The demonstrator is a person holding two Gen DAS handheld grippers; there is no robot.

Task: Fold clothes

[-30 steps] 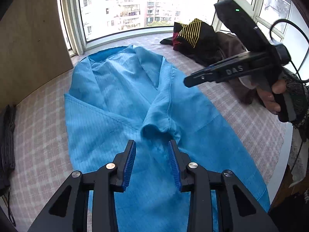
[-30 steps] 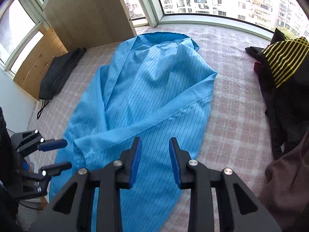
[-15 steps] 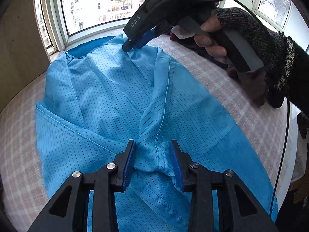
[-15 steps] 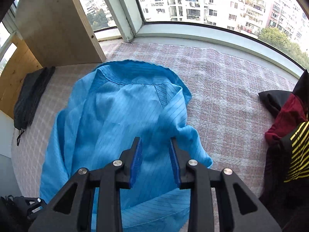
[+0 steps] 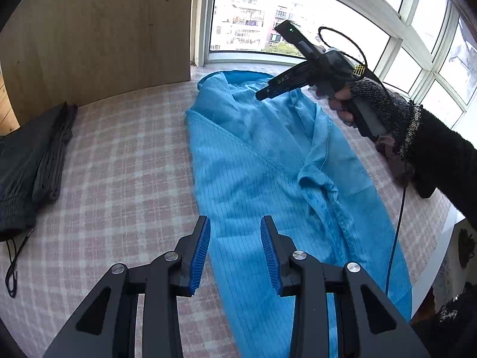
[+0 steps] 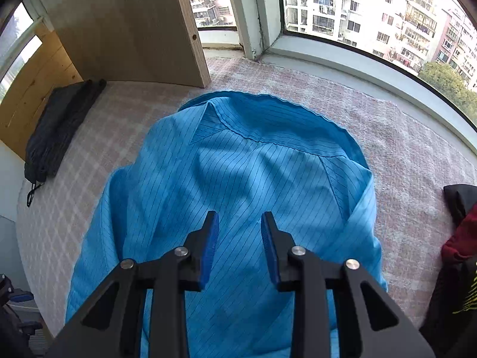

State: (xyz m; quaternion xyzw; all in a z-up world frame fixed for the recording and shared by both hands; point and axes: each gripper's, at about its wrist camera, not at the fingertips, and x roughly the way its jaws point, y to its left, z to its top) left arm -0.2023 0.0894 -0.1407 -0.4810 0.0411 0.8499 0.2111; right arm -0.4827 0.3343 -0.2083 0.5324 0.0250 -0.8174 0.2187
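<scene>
Both grippers are lifting clear of the coat (image 5: 262, 173), lying lengthwise on the bed (image 5: 119, 161); left gripper (image 5: 235, 250) and right gripper (image 6: 240, 246) gaping, empty. You're judging the next fold.

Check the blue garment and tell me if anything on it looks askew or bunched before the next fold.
One thing: the folded-in sleeve on the blue garment lies crooked, its cuff end bunched into a rumpled ridge instead of flat. The collar looks even. Both grippers, left and right, are open and hold nothing.
</scene>
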